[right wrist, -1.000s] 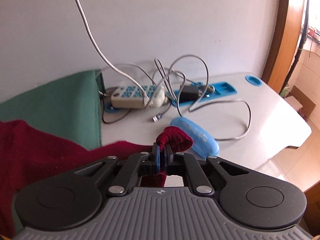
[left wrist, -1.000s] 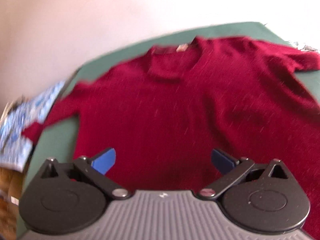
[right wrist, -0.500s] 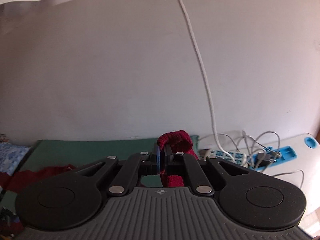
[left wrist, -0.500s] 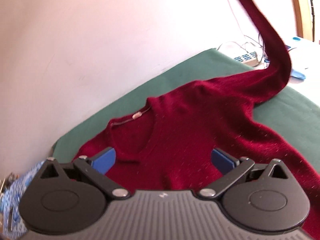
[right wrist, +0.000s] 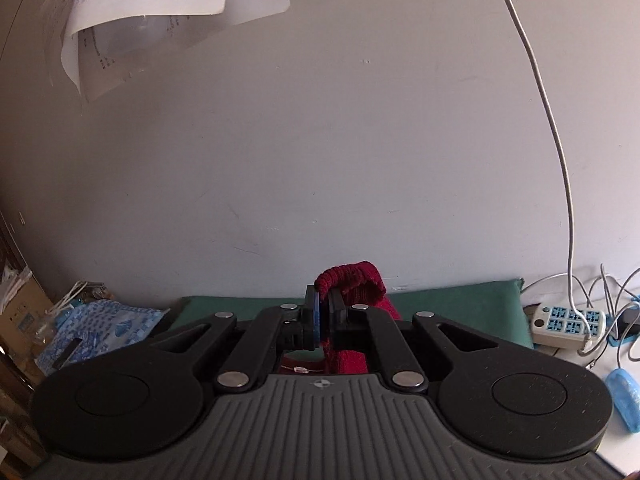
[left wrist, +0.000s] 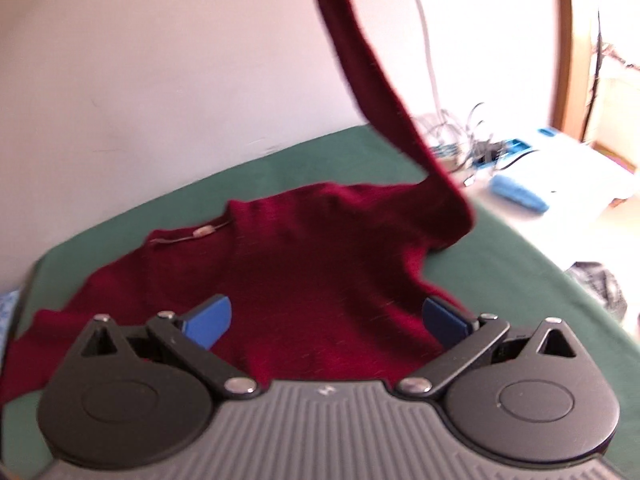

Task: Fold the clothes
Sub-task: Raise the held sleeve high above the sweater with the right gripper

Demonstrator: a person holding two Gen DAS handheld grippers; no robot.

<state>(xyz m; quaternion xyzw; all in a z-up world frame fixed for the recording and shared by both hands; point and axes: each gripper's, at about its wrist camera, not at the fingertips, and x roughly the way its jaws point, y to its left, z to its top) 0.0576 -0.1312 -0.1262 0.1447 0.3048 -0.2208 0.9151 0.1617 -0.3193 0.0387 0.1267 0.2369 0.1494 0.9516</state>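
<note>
A dark red sweater (left wrist: 304,264) lies spread on a green cloth (left wrist: 520,256), neckline toward the wall. One sleeve (left wrist: 380,92) is pulled up high off the table and runs out of the top of the left wrist view. My right gripper (right wrist: 325,309) is shut on that sleeve's ribbed cuff (right wrist: 352,278), held well above the cloth. My left gripper (left wrist: 326,318) hovers over the sweater's body, open, with nothing between its blue pads (left wrist: 210,316).
A white power strip (right wrist: 564,326) with tangled cables sits on the white table right of the cloth, and a cable (right wrist: 552,128) hangs down the wall. A blue case (left wrist: 518,194) lies nearby. A blue patterned bag (right wrist: 100,328) and boxes stand at the left. Papers (right wrist: 160,4) hang on the wall.
My right gripper has risen steeply with the cuff, lifting the sleeve off the table. The left gripper has tilted up and drawn back over the sweater, still open.
</note>
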